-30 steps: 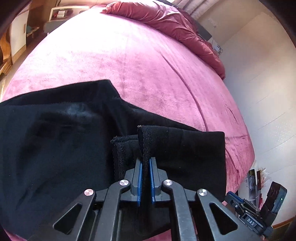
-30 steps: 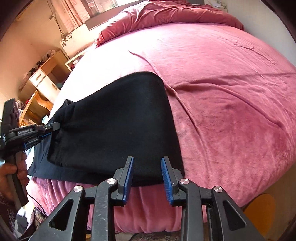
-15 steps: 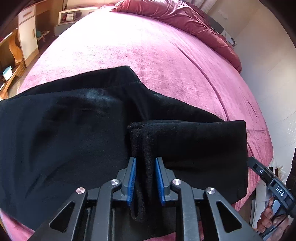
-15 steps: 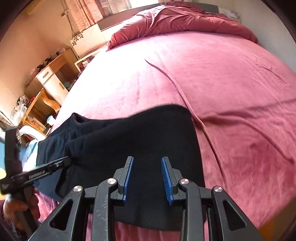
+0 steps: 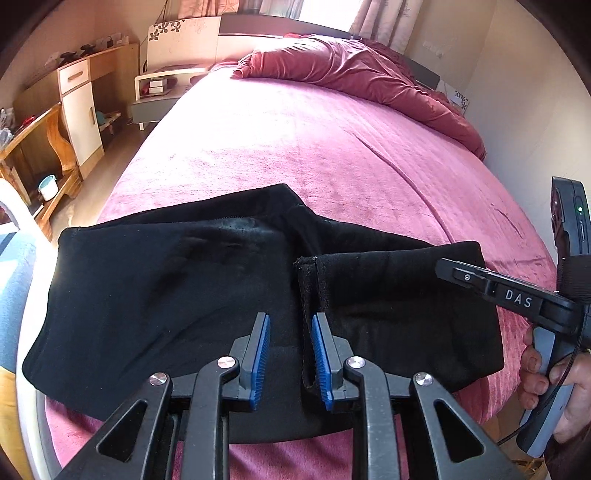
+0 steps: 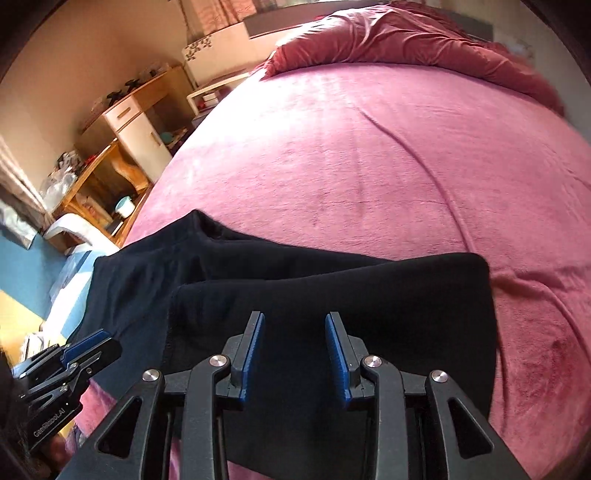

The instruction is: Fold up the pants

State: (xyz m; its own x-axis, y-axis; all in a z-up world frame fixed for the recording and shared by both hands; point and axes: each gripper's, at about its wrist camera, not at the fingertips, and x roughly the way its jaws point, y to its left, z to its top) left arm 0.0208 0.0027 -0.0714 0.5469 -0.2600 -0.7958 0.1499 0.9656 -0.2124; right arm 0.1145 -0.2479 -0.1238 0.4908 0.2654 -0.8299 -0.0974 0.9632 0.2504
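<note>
The black pants lie folded on the pink bed, just beyond both sets of jaws. The left gripper has just opened its jaws — a hem edge stands loose between them, unpinched. The right gripper hangs over the folded leg, jaws apart, holding nothing.

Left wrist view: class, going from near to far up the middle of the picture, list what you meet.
Left gripper → black pants → pink bedspread → crumpled red duvet → headboard.
</note>
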